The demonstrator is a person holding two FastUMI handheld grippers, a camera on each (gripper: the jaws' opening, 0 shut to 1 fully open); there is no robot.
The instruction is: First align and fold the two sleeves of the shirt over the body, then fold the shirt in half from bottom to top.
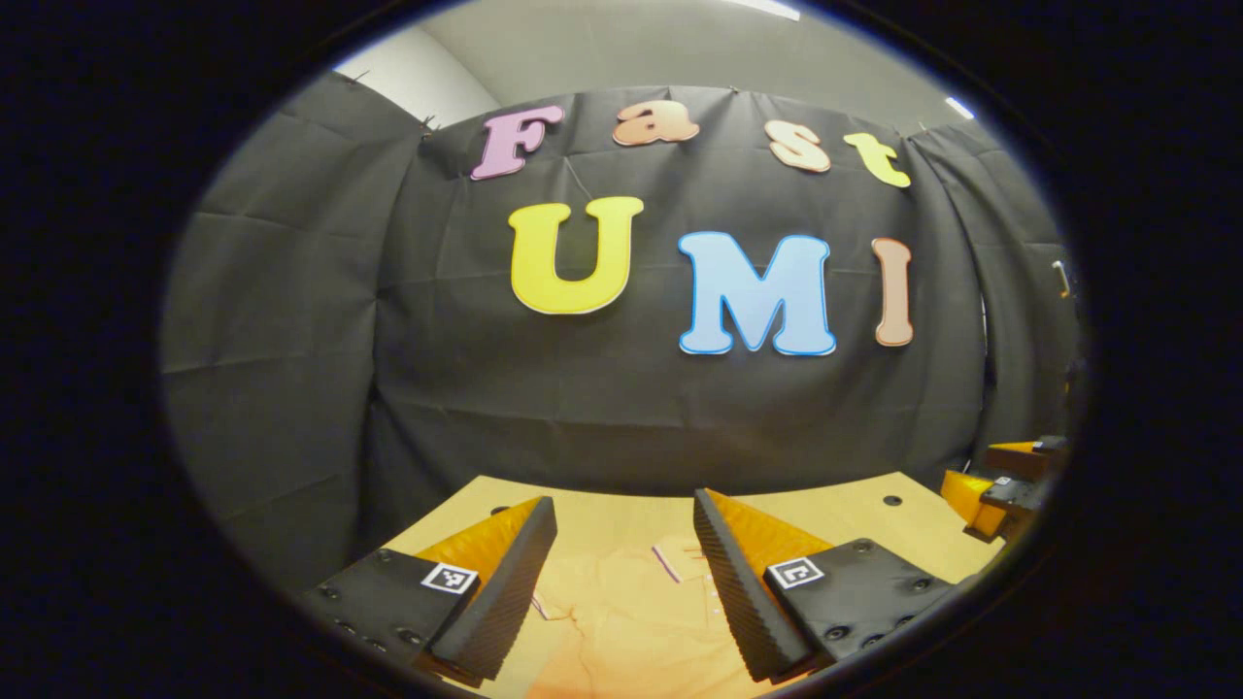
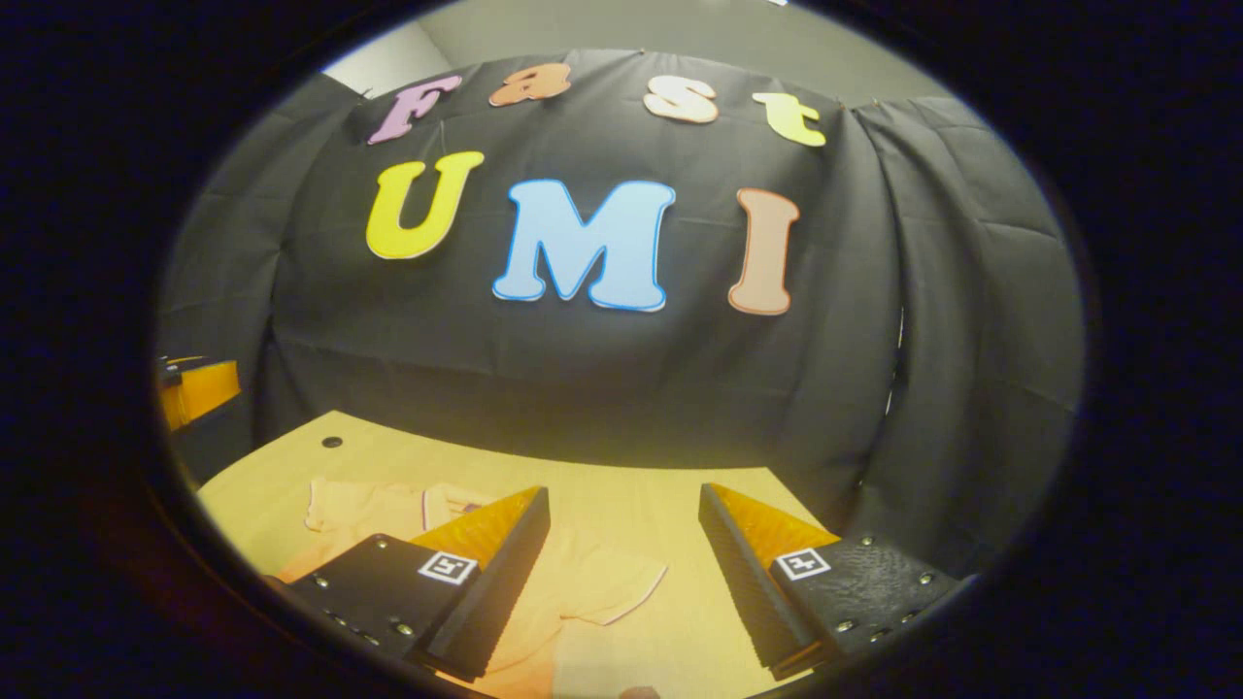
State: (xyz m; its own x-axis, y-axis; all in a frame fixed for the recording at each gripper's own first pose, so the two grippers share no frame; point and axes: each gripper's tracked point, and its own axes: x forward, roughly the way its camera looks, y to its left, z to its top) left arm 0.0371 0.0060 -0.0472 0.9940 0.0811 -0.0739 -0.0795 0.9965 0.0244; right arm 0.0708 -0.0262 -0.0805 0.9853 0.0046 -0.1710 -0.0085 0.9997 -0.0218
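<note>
Soft, perhaps cotton shirt [image 2: 583,582] lies flat on smooth table [image 2: 631,485].

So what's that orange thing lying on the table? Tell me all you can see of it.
It is a pale orange shirt of soft, slightly creased cloth, lying flat on the light wooden table. The right gripper view shows a short sleeve spread outward with a light trimmed edge, not yet folded. The left gripper view shows its collar area and body. Both the left gripper and the right gripper hang open above it, not gripping it.
</note>
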